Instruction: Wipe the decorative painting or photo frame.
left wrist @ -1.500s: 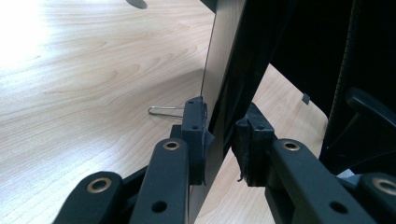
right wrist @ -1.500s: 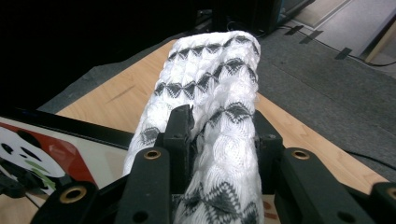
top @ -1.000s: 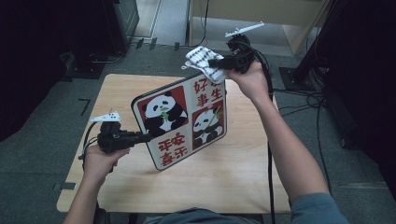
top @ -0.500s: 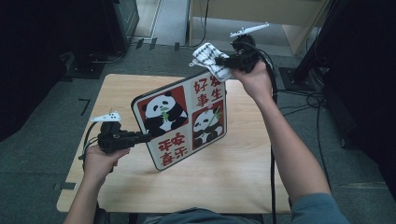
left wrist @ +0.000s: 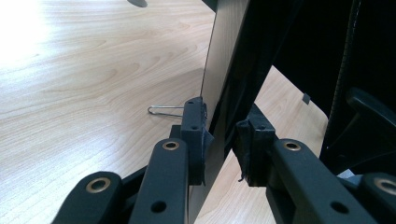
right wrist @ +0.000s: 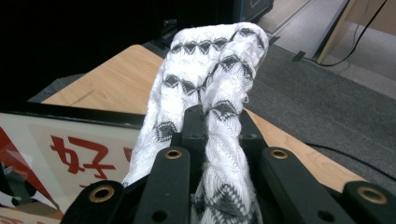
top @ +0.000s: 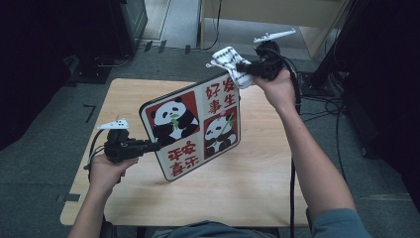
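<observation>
Pale wood grain covers the table (top: 257, 193), which stands on grey carpet (top: 29, 198) with cables trailing at the right and dark equipment at the far left. Left gripper (top: 148, 145) has its jaws clamped on the near-left edge of the panda picture board (top: 193, 126), held tilted above the tabletop. Right gripper (top: 243, 68), at the board's far-right corner, pinches a white patterned cloth (top: 227, 62) between closed jaws.
</observation>
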